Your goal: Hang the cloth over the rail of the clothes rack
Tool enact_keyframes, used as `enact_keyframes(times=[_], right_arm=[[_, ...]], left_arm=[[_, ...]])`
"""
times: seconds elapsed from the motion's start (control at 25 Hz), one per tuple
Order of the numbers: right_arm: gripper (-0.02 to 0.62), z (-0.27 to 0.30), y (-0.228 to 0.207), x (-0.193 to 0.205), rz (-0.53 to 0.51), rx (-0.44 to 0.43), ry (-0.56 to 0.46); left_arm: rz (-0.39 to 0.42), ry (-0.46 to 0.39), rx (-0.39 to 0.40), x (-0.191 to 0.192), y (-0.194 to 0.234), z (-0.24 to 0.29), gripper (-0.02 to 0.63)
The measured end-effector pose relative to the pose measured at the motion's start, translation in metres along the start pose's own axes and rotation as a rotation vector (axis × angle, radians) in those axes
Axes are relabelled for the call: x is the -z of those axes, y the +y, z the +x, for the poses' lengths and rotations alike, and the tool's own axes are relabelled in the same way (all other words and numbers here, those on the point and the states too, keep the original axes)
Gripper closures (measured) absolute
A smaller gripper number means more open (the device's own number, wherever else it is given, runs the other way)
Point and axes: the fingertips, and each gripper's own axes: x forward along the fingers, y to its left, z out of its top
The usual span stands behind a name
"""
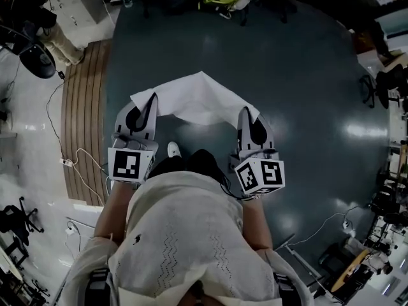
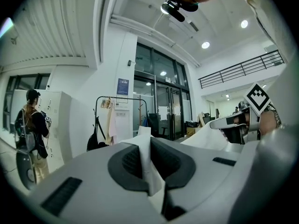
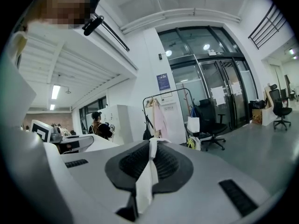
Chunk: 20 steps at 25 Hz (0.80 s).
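Note:
A white cloth (image 1: 194, 99) hangs stretched between my two grippers above the dark floor. My left gripper (image 1: 150, 102) is shut on the cloth's left corner, and a white fold (image 2: 148, 168) shows pinched between its dark pads. My right gripper (image 1: 245, 115) is shut on the right corner, with the cloth (image 3: 147, 178) squeezed between its pads. The clothes rack (image 3: 163, 115) stands far ahead by the glass wall, with garments hanging on it; it also appears as a black rack (image 2: 117, 120) in the left gripper view. Both grippers point about level.
A person with a backpack (image 2: 29, 129) stands at the left near white lockers. An office chair (image 3: 210, 125) and a white bag (image 3: 193, 125) sit right of the rack. A wooden strip (image 1: 83, 113) and cables (image 1: 73, 158) lie left of me. Desks and gear crowd the floor's right edge (image 1: 382, 190).

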Motion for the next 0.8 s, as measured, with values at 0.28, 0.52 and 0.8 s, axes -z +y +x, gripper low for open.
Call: enact_keyframes(times=[0.28,0.52,0.8], right_arm=[[0.561,0.029,-0.016,-0.015,0.000,0.031,-0.011],[0.561,0.074,-0.028,-0.019,-0.002,0.015,-0.009],[0.561,0.142,-0.055,-0.031,0.019,-0.005,0.003]], left_arm=[[0.031,0.031,0.001,0.001,0.026,0.023,0.586],[0.025,0.043,-0.031,0.007,0.049,0.055,0.586],[0.038,0.071,-0.090,0.007,0.086,0.110,0.586]])
